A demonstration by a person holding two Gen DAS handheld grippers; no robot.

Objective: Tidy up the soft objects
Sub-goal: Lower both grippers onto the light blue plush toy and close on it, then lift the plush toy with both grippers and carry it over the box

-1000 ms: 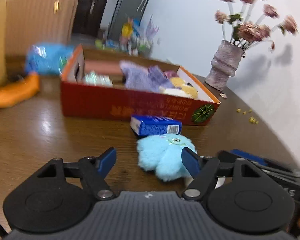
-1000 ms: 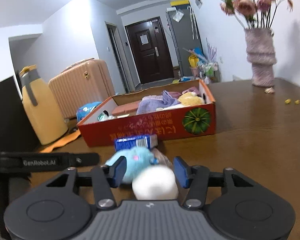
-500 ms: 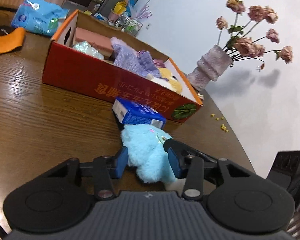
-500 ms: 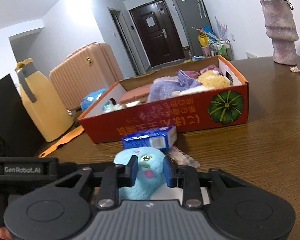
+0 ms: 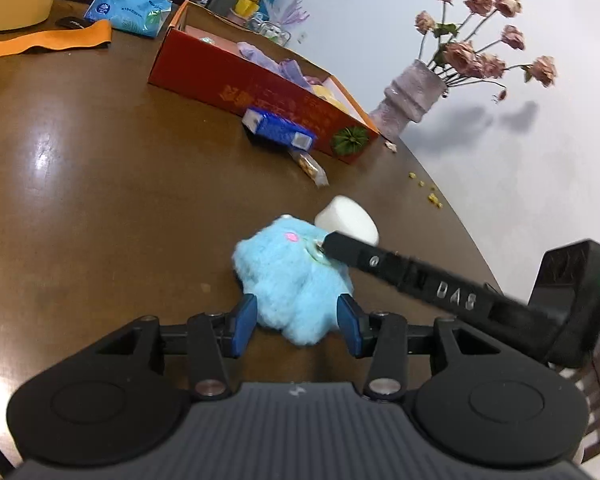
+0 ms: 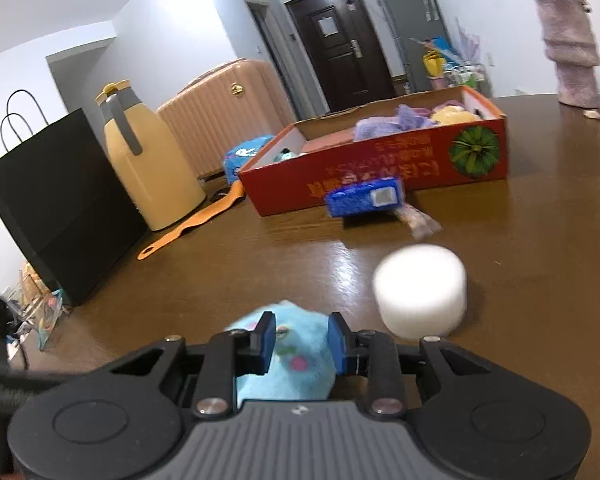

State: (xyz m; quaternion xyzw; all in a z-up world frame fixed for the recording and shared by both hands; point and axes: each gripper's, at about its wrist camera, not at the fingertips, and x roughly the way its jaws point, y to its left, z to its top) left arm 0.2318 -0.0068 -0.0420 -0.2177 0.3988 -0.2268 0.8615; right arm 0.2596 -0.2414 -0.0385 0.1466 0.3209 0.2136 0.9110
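The blue plush [image 5: 292, 276] lies on the near surface [image 5: 112, 200], well short of the box [image 5: 260, 92]. It is clamped by the left gripper [image 5: 296, 322] and pinched by the right gripper [image 6: 300, 342], whose jaws are opening, perhaps to be handed over

A sky-blue plush toy [image 5: 292, 276] with a pink cheek spot sits by a white foam cylinder [image 6: 420, 290] on the brown wood-grain bench [image 5: 100, 208]. The red box [image 6: 380, 164] bears gold lettering and what looks like a green pumpkin print.

Both wrist views close, low, sharing blue plush [image 5: 290, 276], box [image 6: 380, 152]
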